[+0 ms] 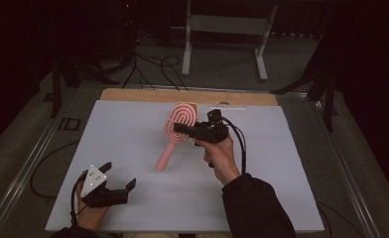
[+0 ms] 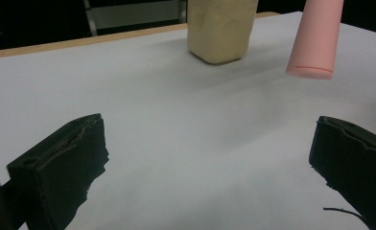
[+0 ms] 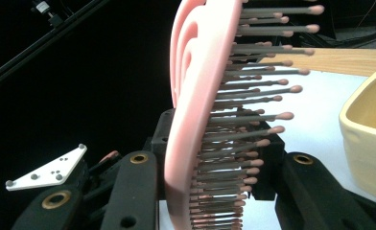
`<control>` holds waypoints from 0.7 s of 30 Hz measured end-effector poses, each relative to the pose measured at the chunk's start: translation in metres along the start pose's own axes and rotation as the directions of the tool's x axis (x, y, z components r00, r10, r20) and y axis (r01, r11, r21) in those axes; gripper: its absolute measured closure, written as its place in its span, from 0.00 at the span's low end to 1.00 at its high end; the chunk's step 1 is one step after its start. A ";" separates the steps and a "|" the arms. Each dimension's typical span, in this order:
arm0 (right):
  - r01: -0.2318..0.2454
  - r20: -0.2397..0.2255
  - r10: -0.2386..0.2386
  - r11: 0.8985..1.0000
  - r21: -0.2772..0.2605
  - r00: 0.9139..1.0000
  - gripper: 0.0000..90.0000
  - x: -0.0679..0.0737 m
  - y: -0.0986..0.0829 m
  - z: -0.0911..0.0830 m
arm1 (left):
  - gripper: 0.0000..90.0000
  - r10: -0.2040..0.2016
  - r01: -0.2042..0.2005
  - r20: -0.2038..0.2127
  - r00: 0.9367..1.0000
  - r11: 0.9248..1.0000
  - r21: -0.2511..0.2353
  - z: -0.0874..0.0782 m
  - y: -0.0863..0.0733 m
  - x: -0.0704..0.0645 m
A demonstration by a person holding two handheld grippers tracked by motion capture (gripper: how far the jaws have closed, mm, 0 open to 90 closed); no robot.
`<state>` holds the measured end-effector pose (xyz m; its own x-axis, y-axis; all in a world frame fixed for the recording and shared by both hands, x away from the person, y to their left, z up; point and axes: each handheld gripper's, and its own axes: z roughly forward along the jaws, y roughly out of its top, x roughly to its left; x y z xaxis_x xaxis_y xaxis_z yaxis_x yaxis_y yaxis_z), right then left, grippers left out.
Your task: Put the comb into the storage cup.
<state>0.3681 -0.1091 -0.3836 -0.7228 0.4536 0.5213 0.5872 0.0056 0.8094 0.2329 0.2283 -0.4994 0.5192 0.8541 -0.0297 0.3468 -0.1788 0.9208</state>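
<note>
My right gripper [image 1: 181,129] is shut on the head of a pink hairbrush [image 1: 175,120] over the middle of the white table. The brush is held off the table, its handle [image 2: 315,43] slanting down toward the person. In the right gripper view the pink head [image 3: 195,110] stands on edge between the jaws, bristles pointing right. A cream container [image 2: 222,28] stands on the table just beyond the brush, and its rim [image 3: 368,134] lies close on the right. My left gripper [image 1: 119,174] rests open at the near left, with nothing between its jaws [image 2: 205,163].
The white sheet [image 1: 133,139] covers a wooden table whose bare strip [image 1: 133,94] runs along the far edge. Cables and a white metal stand [image 1: 222,29] lie on the floor beyond. A small white object [image 1: 227,105] sits at the far edge.
</note>
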 end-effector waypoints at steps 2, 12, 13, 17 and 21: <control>0.001 0.004 -0.001 1.000 -0.001 1.000 0.70 -0.001 0.001 0.000 | 0.00 0.001 -0.001 -0.001 1.000 1.000 0.000 0.000 0.000 0.000; 0.006 0.008 -0.006 1.000 -0.003 1.000 0.70 0.000 0.009 0.003 | 0.00 0.003 -0.003 -0.001 1.000 1.000 0.001 0.000 0.000 0.000; 0.009 0.012 -0.009 1.000 -0.003 1.000 0.70 0.000 0.011 0.004 | 0.00 0.002 -0.002 -0.001 1.000 1.000 0.000 0.000 0.000 0.000; 0.005 0.016 -0.005 1.000 0.001 1.000 0.70 -0.001 0.015 0.006 | 0.00 0.002 -0.002 -0.003 1.000 1.000 0.000 0.000 0.000 0.001; 0.004 0.018 -0.004 1.000 -0.004 1.000 0.70 -0.001 0.018 0.007 | 0.00 0.000 0.000 -0.005 1.000 1.000 0.000 0.000 -0.001 0.001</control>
<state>0.3820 -0.1035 -0.3712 -0.7181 0.4699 0.5133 0.5832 0.0040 0.8123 0.2334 0.2290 -0.5000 0.5153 0.8565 -0.0282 0.3473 -0.1786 0.9206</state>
